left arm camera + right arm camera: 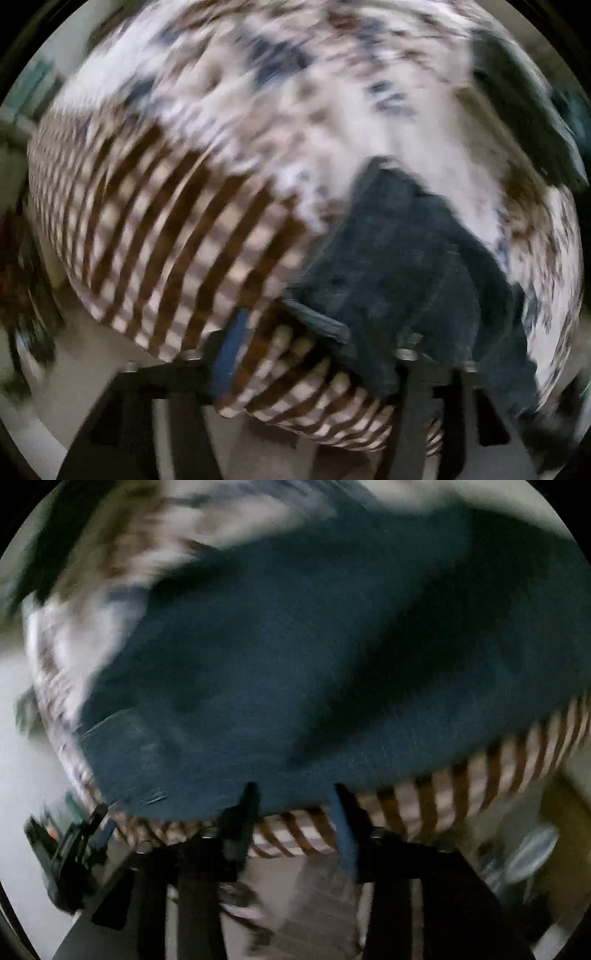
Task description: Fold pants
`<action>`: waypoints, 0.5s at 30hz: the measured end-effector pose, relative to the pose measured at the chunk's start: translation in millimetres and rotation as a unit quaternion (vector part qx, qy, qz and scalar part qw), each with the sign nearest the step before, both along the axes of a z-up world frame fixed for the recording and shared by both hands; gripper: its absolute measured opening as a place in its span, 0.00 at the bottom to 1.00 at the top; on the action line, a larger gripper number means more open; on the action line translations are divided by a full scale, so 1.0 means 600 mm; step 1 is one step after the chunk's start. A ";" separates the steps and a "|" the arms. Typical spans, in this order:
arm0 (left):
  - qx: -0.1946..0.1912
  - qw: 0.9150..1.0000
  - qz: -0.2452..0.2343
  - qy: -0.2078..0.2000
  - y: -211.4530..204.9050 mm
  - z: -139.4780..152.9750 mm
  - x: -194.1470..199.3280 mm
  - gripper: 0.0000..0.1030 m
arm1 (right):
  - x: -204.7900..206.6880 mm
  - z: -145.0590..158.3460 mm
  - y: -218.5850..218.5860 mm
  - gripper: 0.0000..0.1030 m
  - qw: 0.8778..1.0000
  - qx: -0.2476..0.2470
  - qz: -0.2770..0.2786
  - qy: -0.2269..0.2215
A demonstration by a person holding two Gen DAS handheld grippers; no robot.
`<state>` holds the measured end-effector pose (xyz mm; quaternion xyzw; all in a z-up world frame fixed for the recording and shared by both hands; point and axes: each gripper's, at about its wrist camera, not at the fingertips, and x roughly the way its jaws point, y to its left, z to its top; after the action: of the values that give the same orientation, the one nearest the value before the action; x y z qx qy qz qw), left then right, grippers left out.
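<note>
Right gripper (291, 805) gapes unclenched at the near edge of the dark pants (295, 657); left grip unreadable through blur; a hasty snatch could bunch the checked bedcover (461, 794) beneath.

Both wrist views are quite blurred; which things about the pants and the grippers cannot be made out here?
- Left wrist view: motion blur smears the bed cover; its print is unreadable.
- Left gripper: dark denim pants lie against one finger; a grip cannot be confirmed.
- Right wrist view: the pants fill the frame; waistband and legs are indistinguishable.
- Right gripper: whether its fingertips touch the pants is unclear.
</note>
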<state>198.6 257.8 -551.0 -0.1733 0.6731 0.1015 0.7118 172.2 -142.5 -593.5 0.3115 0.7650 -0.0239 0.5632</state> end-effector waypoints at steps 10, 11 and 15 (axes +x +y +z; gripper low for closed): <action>0.068 0.985 -0.156 -0.005 -0.205 -0.078 0.148 0.79 | 0.317 -0.039 0.060 0.58 0.963 0.023 0.251 -0.092; 0.071 0.985 -0.158 -0.002 -0.206 -0.090 0.153 0.79 | 0.342 -0.061 0.075 0.57 0.956 0.028 0.282 -0.078; 0.071 0.985 -0.157 -0.002 -0.199 -0.104 0.153 0.85 | 0.348 -0.070 0.082 0.18 0.936 0.034 0.337 -0.098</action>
<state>290.4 138.6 -613.4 -0.0150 0.6814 0.0359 0.7308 381.1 -93.1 -635.7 0.0554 0.7665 0.2233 0.5996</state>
